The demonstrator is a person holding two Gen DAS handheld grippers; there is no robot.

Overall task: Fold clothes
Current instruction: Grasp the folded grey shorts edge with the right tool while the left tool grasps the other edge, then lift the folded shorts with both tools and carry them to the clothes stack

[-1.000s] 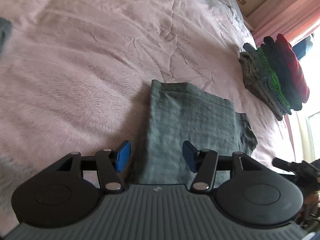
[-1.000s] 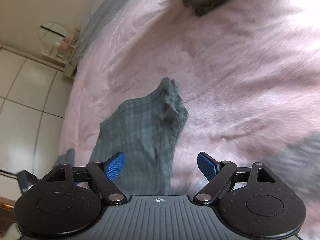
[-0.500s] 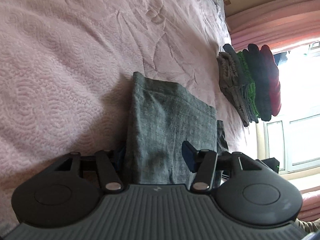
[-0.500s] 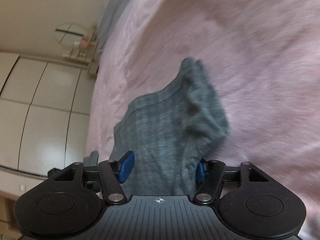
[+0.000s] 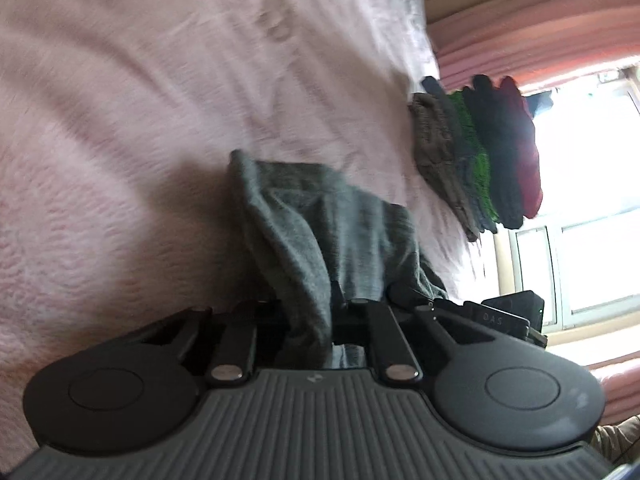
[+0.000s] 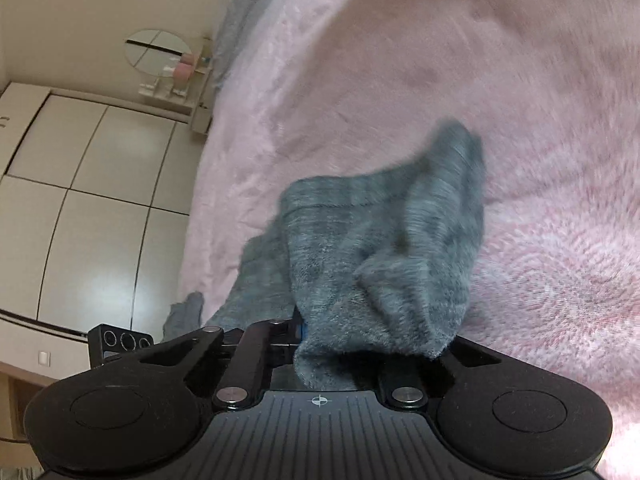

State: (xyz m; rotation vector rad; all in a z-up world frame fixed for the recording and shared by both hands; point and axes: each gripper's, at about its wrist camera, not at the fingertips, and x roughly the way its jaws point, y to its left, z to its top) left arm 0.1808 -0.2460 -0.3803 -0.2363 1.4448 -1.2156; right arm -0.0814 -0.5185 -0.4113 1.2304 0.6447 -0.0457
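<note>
- Vs 1 s ago: both tools had their jaws apart over the flat grey garment; now both are clamped on it
- left gripper [image 5: 310, 312]: jaws together on a bunched fold of the grey garment [image 5: 320, 232], blue pads hidden by fabric
- right gripper [image 6: 340, 340]: jaws together on the garment's near edge [image 6: 380, 264], only a sliver of blue pad visible beside the cloth
- Garment was lying flat and rectangular; now its near side is lifted off the pink bedspread [image 5: 120, 140] and draped over the finger linkages, far edge apparently on the bedspread
- Surface: fuzzy pink bedspread with embossed swirl pattern [image 6: 540, 240], both views motion-blurred
- Room, relative to the garment: stack of folded clothes [image 5: 480, 152] (brown-grey, green, dark, red layers) beyond it to the right in the left view, near pink curtains [image 5: 540, 44] and a bright window [image 5: 592, 200]
- In the right view, white wardrobe doors [image 6: 92, 200] left of the garment, round mirror [image 6: 158, 52] above a small shelf far left
- Small grey cloth scrap [image 6: 186, 312] at the bed edge, left of the garment
- Garment look: grey-green knit, faint check texture, stitched hem visible across the top fold, one corner sticking up
</note>
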